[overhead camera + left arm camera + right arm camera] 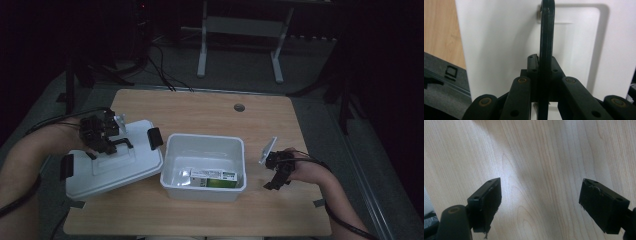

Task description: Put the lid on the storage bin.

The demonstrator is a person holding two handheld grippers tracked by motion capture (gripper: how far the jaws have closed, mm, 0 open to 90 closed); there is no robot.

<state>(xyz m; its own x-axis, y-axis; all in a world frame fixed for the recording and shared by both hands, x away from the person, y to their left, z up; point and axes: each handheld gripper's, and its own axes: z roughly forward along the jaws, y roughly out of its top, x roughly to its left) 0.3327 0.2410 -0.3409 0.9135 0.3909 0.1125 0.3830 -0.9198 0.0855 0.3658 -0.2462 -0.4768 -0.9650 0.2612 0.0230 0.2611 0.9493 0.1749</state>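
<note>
A white lid (117, 170) with black side clips lies tilted at the table's left, its right edge next to a white bin (204, 139). My left gripper (114, 145) is shut on the lid's black handle (123, 143). In the left gripper view the handle (547, 32) runs straight up between the closed jaws of the left gripper (546, 65), with the lid (499, 45) behind it. A green and white box (214, 177) lies inside the bin. My right gripper (274, 181) hangs open to the right of the bin. In the right gripper view the right gripper (540, 205) has bare wood between its jaws.
The wooden table (200, 110) has a round cable hole (239, 107) near its far edge. A white frame stand (240, 30) and cables sit on the dark floor beyond. The lid's left part overhangs the table's left edge.
</note>
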